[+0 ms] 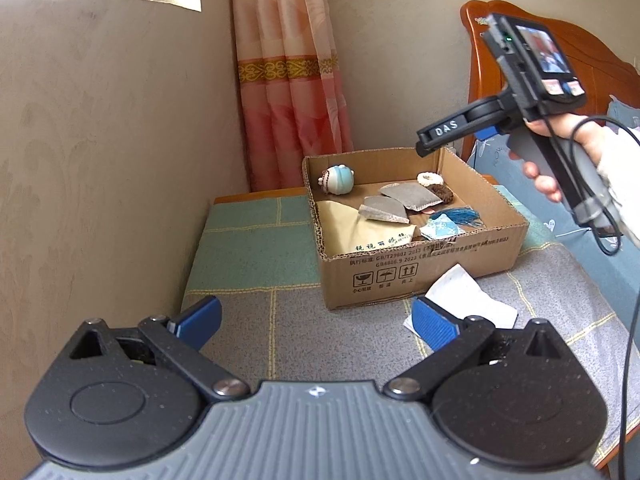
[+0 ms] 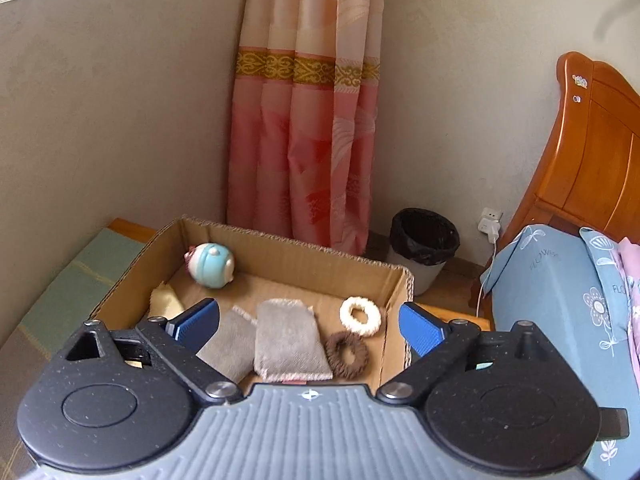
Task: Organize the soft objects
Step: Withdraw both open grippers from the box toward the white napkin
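The left gripper (image 1: 316,322) is spread wide and empty above the bed cover; the right gripper (image 2: 309,326), likewise released, hovers over the cardboard box (image 1: 424,268). The white packet (image 1: 466,294) lies just outside the box front wall. It looks light and limp: pinch one free edge.

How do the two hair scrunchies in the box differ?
The white scrunchie is cream and fluffy; the brown scrunchie is dark and ribbed. In the right wrist view the white one lies farther from the camera, close to the box wall's right side, while the brown one lies nearer, beside a grey pouch. Both are soft rings lying flat on the box floor, about the same size, edges close together.
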### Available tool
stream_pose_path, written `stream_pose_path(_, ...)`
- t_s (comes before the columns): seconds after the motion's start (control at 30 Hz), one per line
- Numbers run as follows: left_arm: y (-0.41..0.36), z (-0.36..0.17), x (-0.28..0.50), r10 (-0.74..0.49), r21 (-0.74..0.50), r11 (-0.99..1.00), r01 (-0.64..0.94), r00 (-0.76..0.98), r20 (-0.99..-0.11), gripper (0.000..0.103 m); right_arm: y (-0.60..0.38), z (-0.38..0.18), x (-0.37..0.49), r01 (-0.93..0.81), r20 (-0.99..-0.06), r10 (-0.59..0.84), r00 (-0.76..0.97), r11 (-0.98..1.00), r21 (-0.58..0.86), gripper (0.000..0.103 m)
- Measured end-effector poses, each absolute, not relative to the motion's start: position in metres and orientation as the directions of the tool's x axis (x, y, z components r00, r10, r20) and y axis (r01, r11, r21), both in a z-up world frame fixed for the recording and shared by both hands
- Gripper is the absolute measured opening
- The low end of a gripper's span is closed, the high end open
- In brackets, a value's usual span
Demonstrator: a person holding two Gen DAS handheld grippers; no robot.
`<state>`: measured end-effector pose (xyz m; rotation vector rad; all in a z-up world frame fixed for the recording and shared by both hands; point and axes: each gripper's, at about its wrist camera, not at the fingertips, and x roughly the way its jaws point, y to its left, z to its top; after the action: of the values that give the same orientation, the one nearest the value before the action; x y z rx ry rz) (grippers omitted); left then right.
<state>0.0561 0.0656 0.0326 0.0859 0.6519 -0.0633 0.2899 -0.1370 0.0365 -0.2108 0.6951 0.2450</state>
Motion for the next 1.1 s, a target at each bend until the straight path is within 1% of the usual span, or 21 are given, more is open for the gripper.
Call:
stream_pose_path(0.07, 0.065, 0.033, 0.055, -0.028, 0.061, 0.995, 0.083, 0.791, -0.611, 0.101, -0.140, 0.038, 0.277, -0.285, -0.658, 0.145, 0.739, 0.952, -0.110, 0.101)
stream_pose_path(0.2, 0.063, 0.031, 0.055, -0.016, 0.067, 0.995, 0.074, 0.781, -0.624, 0.101, -0.148, 0.043, 0.253, -0.296, -0.659, 0.172, 0.733, 0.952, -0.081, 0.103)
stream_pose_path(0.43, 0.061, 0.026, 0.053, -0.013, 0.068, 0.995, 0.074, 0.764, -0.645, 0.101, -0.156, 0.039, 0.213, -0.327, -0.649, 0.220, 0.728, 0.944, -0.047, 0.103)
stream_pose_path(0.6, 0.060, 0.021, 0.053, -0.016, 0.067, 0.995, 0.080, 0.752, -0.659, 0.101, -0.160, 0.026, 0.182, -0.328, -0.639, 0.229, 0.735, 0.944, -0.039, 0.103)
stream_pose_path(0.9, 0.057, 0.007, 0.058, -0.016, 0.067, 0.994, 0.086, 0.720, -0.694, 0.101, -0.170, -0.009, 0.138, -0.276, -0.660, 0.227, 0.716, 0.961, 0.031, 0.103)
stream_pose_path(1.1, 0.051, 0.000, 0.061, -0.009, 0.078, 0.993, 0.092, 0.699, -0.715, 0.101, -0.171, -0.024, 0.120, -0.263, -0.675, 0.216, 0.705, 0.964, 0.033, 0.103)
